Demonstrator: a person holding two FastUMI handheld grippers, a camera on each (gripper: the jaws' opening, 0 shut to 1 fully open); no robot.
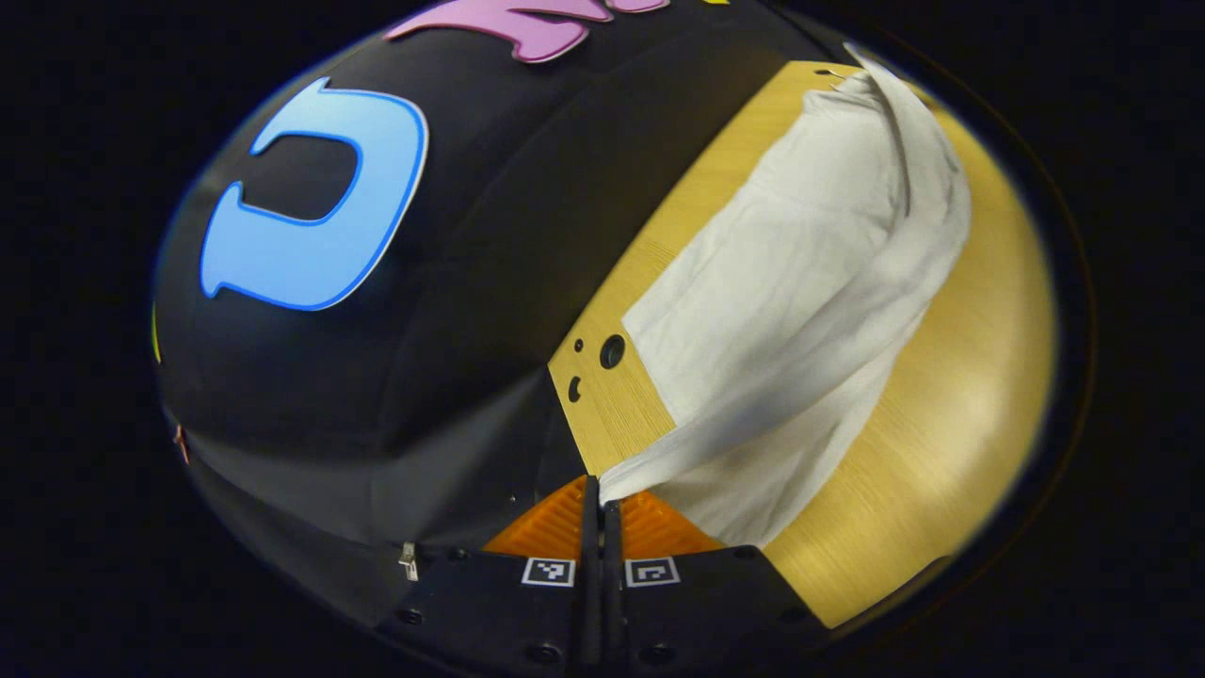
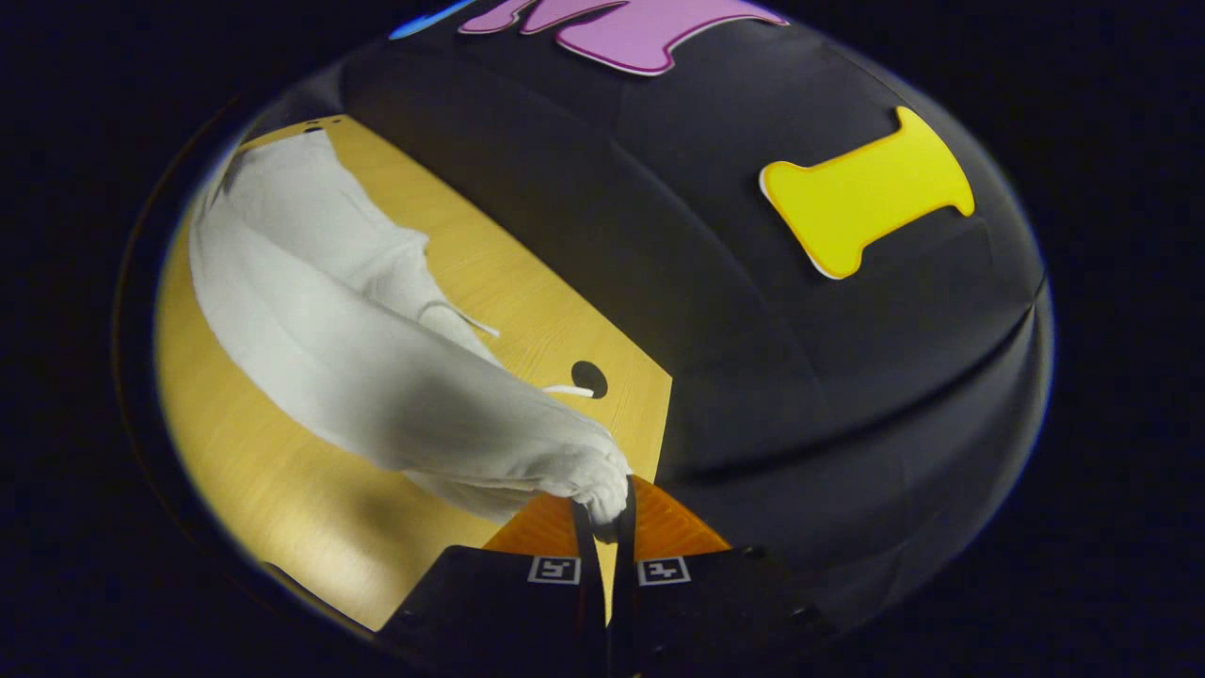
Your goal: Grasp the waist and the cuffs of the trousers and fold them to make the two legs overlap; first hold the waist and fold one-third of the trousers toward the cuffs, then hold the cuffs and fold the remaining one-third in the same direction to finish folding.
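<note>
Left gripper view: the left gripper stands at the bottom centre, its two fingers pressed together on a thin edge of the white cloth trousers — most likely a cuff, though the fisheye distortion makes this hard to confirm. From the pinch the fabric rises off the light wooden tabletop and runs away to the far right, where the rest of the garment lies flat on the wood. A round dark hole and two smaller holes sit in the tabletop just left of the near end of the cloth. The black cloth booth wall occupies the left half.

Right gripper view: the right gripper holds a bunched, gathered part of the trousers between its fingers — apparently the waist, since a thin white drawstring trails from it onto the tabletop beside a round dark hole. The cloth stretches from the grip to the far left, lifted near the gripper and resting on the wood farther off.
</note>
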